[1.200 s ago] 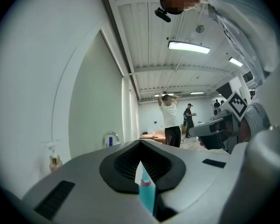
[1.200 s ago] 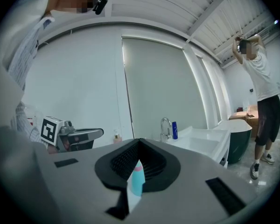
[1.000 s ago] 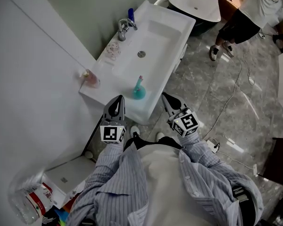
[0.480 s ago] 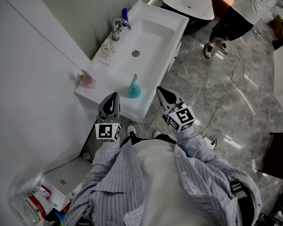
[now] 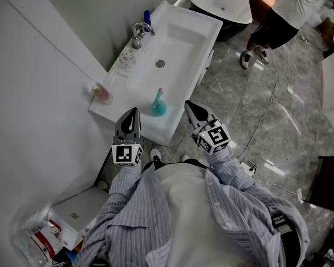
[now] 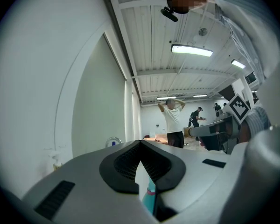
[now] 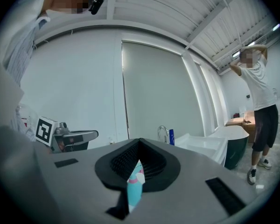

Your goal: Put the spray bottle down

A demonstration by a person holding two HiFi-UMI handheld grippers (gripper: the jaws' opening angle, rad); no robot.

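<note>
Head view: white sink (image 5: 183, 32) with bottles standing on it.
A teal spray bottle (image 5: 158, 105) stands upright at the sink's front and a small pink bottle (image 5: 104, 94) on its left corner. The left gripper (image 5: 133, 113) and right gripper (image 5: 190, 107) flank the spray bottle with their jaws closed on nothing.

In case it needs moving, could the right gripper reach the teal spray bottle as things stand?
Probably yes: the teal spray bottle stands upright on the sink rim just beside the right gripper, nothing between them, though the jaws are shut.
</note>
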